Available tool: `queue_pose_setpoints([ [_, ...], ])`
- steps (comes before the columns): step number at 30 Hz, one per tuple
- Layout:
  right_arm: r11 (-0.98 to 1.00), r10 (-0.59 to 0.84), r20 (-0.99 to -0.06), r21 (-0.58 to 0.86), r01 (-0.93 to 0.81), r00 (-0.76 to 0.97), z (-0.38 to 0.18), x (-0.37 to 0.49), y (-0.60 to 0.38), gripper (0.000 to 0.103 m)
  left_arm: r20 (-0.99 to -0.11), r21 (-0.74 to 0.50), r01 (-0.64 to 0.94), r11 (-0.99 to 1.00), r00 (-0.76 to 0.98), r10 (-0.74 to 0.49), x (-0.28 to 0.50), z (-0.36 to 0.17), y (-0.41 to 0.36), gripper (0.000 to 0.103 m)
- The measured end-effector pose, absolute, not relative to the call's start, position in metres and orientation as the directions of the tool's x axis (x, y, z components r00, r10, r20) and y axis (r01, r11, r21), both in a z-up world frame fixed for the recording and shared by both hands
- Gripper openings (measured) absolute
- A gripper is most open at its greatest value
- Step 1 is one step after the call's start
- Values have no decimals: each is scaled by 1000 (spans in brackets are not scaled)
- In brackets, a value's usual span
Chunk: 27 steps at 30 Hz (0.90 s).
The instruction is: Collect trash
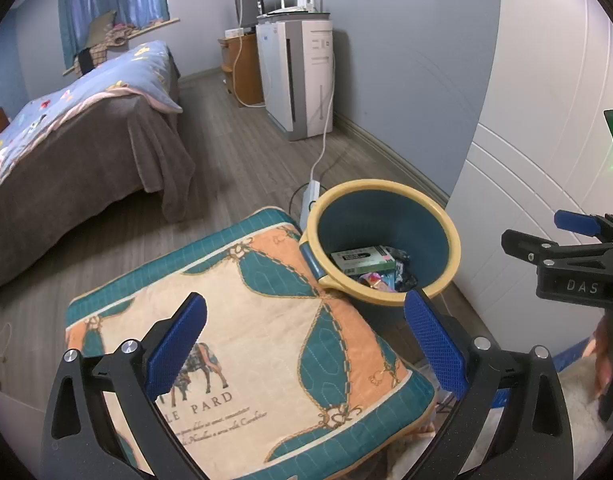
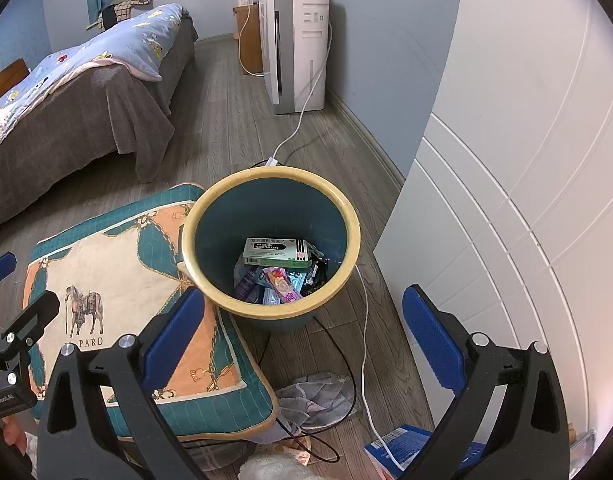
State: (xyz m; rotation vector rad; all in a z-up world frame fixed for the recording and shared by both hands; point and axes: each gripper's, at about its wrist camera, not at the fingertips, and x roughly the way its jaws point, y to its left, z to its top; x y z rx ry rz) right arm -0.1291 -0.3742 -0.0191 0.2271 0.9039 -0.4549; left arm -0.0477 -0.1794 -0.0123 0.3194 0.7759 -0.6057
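Bed far left, grey blanket, blue quilt. Left claw spread, nothing held, hovering over patterned cushion. Trash bin, teal with yellow rim, on wood floor, touching cushion's right edge. Inside it: green medicine box on top of candy wrappers. Right claw spread, nothing held, above bin's near rim. Grey cloth and cables on floor below bin. White wardrobe door right.

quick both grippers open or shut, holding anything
left gripper: open, holding nothing, above the cushion.
right gripper: open, holding nothing, near the bin.
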Motion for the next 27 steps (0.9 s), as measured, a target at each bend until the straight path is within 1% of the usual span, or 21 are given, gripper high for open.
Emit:
queue_pose_setpoints([
  [20,881,-286,-800,-3,473,527,-21,-129,-374,98,-734,49,619,784,554,-392,-46,-13,-177,98],
  [27,881,-287,-801,-5,474,525,-22,-130,-375,98,-759,34,621,783,526,-384,-43,-21,-177,98],
])
